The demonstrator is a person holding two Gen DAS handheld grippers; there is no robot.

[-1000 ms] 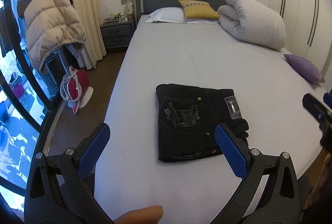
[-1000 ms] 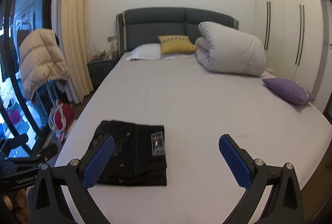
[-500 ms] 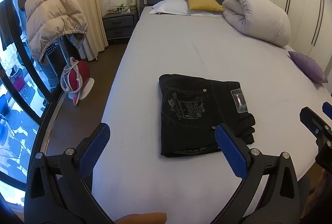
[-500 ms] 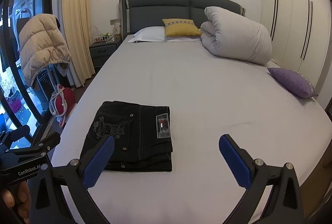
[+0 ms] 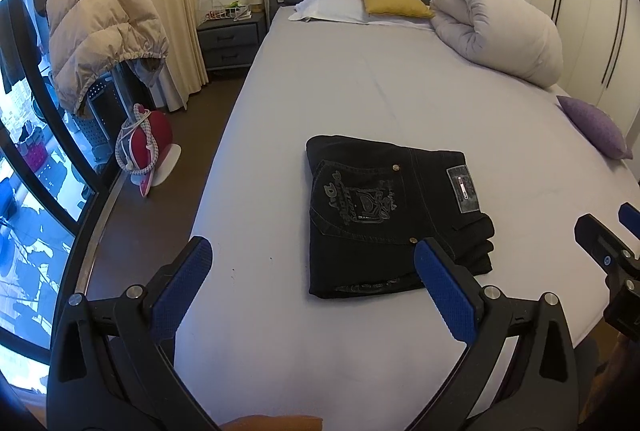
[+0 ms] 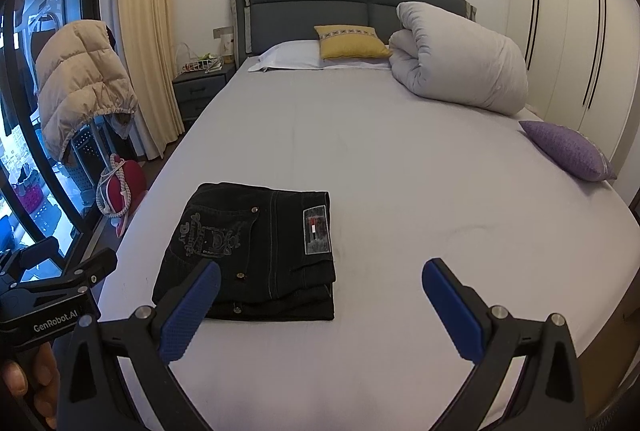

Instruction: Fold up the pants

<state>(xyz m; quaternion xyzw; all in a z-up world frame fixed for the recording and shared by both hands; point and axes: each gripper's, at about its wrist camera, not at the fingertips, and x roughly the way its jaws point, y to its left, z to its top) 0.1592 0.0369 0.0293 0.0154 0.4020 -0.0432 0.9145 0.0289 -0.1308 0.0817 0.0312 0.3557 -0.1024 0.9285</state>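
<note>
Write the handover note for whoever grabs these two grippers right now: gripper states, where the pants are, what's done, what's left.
Left gripper: open, empty, above the near end of the bed.
Right gripper: open, empty, above the same end, to the right of the pants.
Pants: black, lying as a compact folded rectangle on the sheet near the foot of the bed, back pocket and label facing up, layered edges stacked on the right side.
Done: folding looks complete; neither gripper touches the cloth.
Left: probably nothing beyond a check that the stacked edges are even; otherwise back away.
</note>
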